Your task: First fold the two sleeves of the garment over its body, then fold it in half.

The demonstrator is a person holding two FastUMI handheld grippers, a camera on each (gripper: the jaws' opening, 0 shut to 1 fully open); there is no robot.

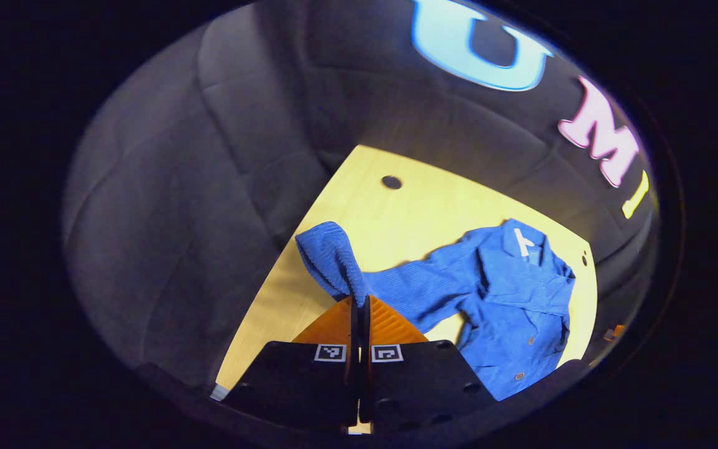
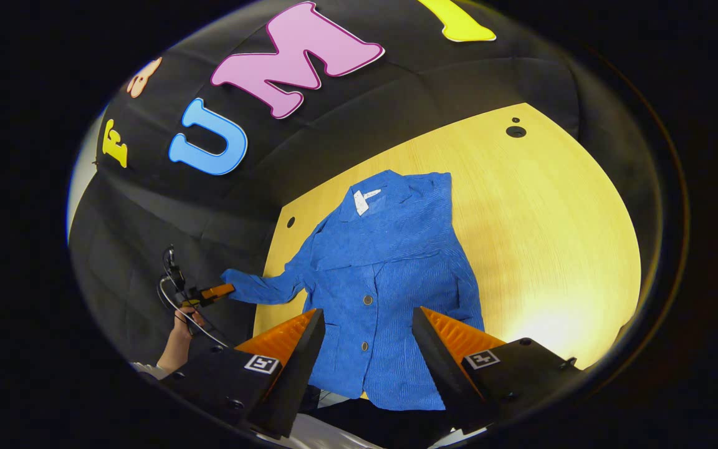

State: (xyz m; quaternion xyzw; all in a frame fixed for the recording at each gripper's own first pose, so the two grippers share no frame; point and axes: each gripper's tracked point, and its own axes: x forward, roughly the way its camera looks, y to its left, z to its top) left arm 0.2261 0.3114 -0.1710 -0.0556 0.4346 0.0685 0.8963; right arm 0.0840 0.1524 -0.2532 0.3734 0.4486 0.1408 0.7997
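Observation:
A blue button-front jacket (image 2: pixel 390 280) lies face up on the yellow wooden table (image 2: pixel 552 218), collar toward the far wall. A band of its cloth lies folded across the chest. My right gripper (image 2: pixel 368 312) hovers open above the jacket's lower front, touching nothing. My left gripper (image 1: pixel 359 299) is shut on the end of one sleeve (image 1: pixel 334 255), and the cuff droops over its fingertips. That sleeve stretches from the jacket body (image 1: pixel 515 293) out to the table's side. In the right gripper view the left gripper (image 2: pixel 212 292) holds the sleeve (image 2: pixel 259 290) lifted off the table edge.
A hand (image 2: pixel 181 333) holds the left gripper at the table's left side. The tabletop (image 1: pixel 396 212) has small round holes (image 1: pixel 391 182) (image 2: pixel 515 131) near its far corners. Black cloth walls close in behind the table. Bare wood lies to the jacket's right.

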